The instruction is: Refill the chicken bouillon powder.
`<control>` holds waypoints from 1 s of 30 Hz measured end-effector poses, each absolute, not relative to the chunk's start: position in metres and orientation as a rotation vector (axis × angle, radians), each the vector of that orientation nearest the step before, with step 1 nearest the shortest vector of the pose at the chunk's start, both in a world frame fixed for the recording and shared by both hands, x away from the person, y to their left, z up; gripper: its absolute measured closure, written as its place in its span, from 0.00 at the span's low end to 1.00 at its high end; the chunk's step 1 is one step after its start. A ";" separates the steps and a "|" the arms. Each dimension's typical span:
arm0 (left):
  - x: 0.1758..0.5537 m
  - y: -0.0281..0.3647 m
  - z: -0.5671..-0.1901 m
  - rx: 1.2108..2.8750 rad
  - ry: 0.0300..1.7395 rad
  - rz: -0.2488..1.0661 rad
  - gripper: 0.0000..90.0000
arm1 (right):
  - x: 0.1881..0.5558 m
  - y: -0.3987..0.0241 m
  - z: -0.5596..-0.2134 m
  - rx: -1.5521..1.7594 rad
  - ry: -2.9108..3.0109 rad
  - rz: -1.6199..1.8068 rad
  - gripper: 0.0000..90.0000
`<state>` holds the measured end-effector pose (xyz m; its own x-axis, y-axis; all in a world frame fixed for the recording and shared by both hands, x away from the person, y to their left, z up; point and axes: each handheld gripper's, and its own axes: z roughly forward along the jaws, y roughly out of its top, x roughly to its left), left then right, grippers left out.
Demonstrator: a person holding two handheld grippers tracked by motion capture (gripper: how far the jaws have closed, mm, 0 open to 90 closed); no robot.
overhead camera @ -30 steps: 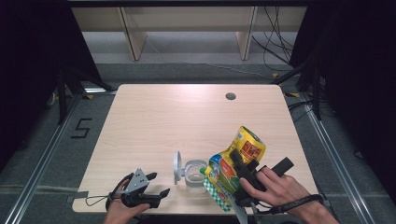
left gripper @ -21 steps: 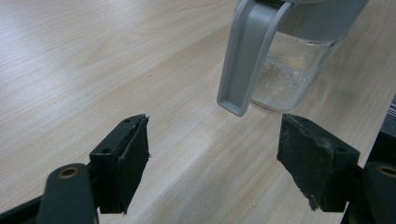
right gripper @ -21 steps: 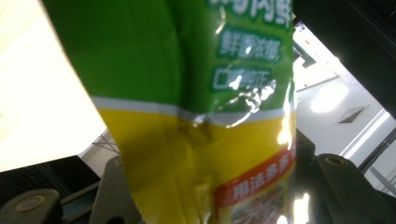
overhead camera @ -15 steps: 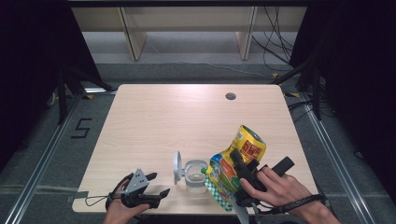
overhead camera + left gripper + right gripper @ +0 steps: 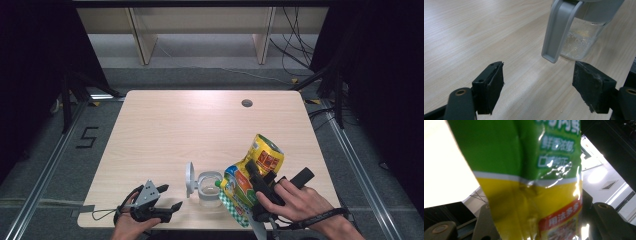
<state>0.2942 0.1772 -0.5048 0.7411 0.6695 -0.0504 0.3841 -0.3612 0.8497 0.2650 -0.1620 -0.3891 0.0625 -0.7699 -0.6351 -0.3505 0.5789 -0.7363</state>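
Observation:
A clear jar with a grey flip lid standing open sits near the table's front edge; pale powder lies in its bottom. My right gripper is shut on a green and yellow seasoning bag, tilted with its lower end over the jar's mouth. In the right gripper view the bag sits between the jaws. My left gripper rests at the front left of the table, open and empty, with its pads pointing at the jar's lid.
The wooden table has a round cable hole at the back right. A metal frame and cables run along the floor on the right. Shelving stands beyond the far edge.

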 end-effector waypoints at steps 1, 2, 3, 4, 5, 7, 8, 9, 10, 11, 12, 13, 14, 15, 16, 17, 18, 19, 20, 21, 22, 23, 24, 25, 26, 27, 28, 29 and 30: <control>0.295 0.179 -0.504 2.029 0.786 0.394 0.27 | 0.265 -0.162 -0.390 -0.981 1.540 -0.389 0.55; 0.295 0.179 -0.504 2.021 0.787 0.393 0.27 | 0.265 -0.163 -0.388 -0.992 1.528 -0.429 0.55; 0.295 0.177 -0.505 2.000 0.794 0.385 0.27 | 0.265 -0.164 -0.388 -0.987 1.528 -0.428 0.55; 0.294 0.176 -0.505 1.995 0.800 0.386 0.27 | 0.264 -0.164 -0.388 -0.988 1.531 -0.429 0.55; 0.295 0.177 -0.505 2.003 0.792 0.379 0.27 | 0.264 -0.165 -0.387 -0.992 1.527 -0.431 0.55; 0.295 0.177 -0.505 2.000 0.791 0.380 0.27 | 0.264 -0.165 -0.386 -1.010 1.522 -0.447 0.55; 0.295 0.177 -0.505 2.000 0.789 0.384 0.27 | 0.263 -0.166 -0.386 -1.002 1.519 -0.446 0.55; 0.295 0.177 -0.505 2.004 0.788 0.381 0.27 | 0.262 -0.167 -0.387 -0.997 1.527 -0.442 0.55; 0.295 0.177 -0.505 2.003 0.793 0.386 0.27 | 0.262 -0.167 -0.387 -0.999 1.528 -0.443 0.55; 0.295 0.177 -0.505 2.000 0.794 0.379 0.27 | 0.262 -0.166 -0.387 -0.999 1.525 -0.445 0.55; 0.295 0.177 -0.505 2.003 0.792 0.379 0.27 | 0.263 -0.166 -0.387 -0.999 1.524 -0.444 0.55; 0.295 0.177 -0.505 2.003 0.789 0.381 0.27 | 0.263 -0.166 -0.386 -1.000 1.527 -0.443 0.55; 0.294 0.177 -0.505 1.998 0.790 0.392 0.27 | 0.263 -0.166 -0.387 -1.000 1.525 -0.441 0.55; 0.294 0.177 -0.505 1.999 0.791 0.388 0.27 | 0.263 -0.165 -0.387 -1.002 1.523 -0.441 0.55; 0.294 0.177 -0.505 2.001 0.792 0.385 0.27 | 0.264 -0.164 -0.386 -1.021 1.516 -0.442 0.55; 0.294 0.178 -0.505 1.999 0.788 0.381 0.27 | 0.264 -0.164 -0.386 -1.020 1.517 -0.440 0.55; 0.294 0.177 -0.506 1.994 0.789 0.384 0.27 | 0.264 -0.164 -0.386 -1.021 1.515 -0.441 0.55; 0.294 0.178 -0.505 2.001 0.789 0.385 0.27 | 0.264 -0.164 -0.386 -1.020 1.515 -0.441 0.55; 0.295 0.177 -0.505 2.002 0.788 0.384 0.27 | 0.264 -0.164 -0.386 -1.020 1.515 -0.441 0.55; 0.295 0.177 -0.505 2.004 0.789 0.379 0.27 | 0.264 -0.164 -0.386 -1.011 1.520 -0.438 0.56; 0.294 0.176 -0.506 1.992 0.809 0.369 0.27 | 0.263 -0.165 -0.386 -0.989 1.528 -0.428 0.56; 0.293 0.176 -0.506 1.993 0.812 0.366 0.27 | 0.264 -0.165 -0.386 -0.993 1.529 -0.427 0.56; 0.294 0.177 -0.505 2.005 0.784 0.382 0.27 | 0.265 -0.165 -0.386 -1.004 1.528 -0.433 0.56; 0.294 0.177 -0.505 2.006 0.782 0.380 0.27 | 0.265 -0.165 -0.386 -1.002 1.529 -0.431 0.56; 0.294 0.177 -0.505 2.005 0.785 0.382 0.27 | 0.265 -0.165 -0.386 -1.001 1.531 -0.430 0.56; 0.294 0.176 -0.506 1.991 0.814 0.366 0.27 | 0.265 -0.165 -0.386 -1.010 1.531 -0.429 0.56; 0.294 0.176 -0.506 1.994 0.809 0.371 0.27 | 0.265 -0.166 -0.386 -0.999 1.539 -0.426 0.56; 0.295 0.177 -0.505 2.003 0.788 0.383 0.27 | 0.265 -0.166 -0.385 -0.988 1.540 -0.422 0.56; 0.295 0.177 -0.505 2.002 0.789 0.382 0.27 | 0.264 -0.165 -0.385 -0.991 1.532 -0.426 0.56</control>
